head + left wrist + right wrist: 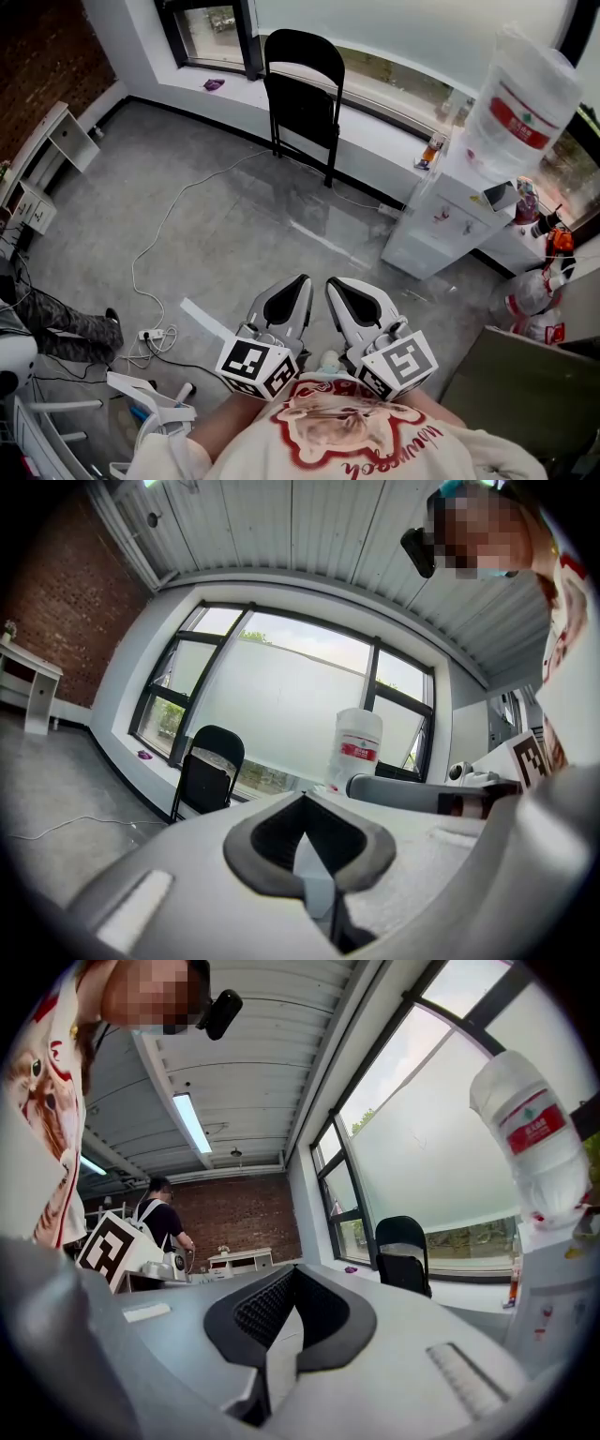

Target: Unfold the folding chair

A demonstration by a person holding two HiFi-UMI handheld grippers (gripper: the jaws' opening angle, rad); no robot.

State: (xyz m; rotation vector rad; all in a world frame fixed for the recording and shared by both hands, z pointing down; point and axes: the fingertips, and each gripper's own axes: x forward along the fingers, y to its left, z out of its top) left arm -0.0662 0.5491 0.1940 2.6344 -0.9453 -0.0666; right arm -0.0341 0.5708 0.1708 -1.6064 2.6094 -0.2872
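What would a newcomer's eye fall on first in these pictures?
First the black folding chair, standing folded against the window ledge at the far side of the grey floor. Next the white water dispenser at the right, with its big bottle on top. At the bottom, the left gripper and right gripper sit side by side, jaws shut on nothing.

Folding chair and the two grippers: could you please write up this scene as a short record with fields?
Folding chair: black, folded flat, upright against the window ledge
Left gripper: jaws together, nothing between them, held close to the person's body
Right gripper: jaws together, nothing between them, beside the left one
Contact with chair: none; bare floor lies between grippers and chair
Water dispenser: white, right of the chair, bottle on top
Cable: white, trailing over the floor at left
Task state: unfolding not yet started
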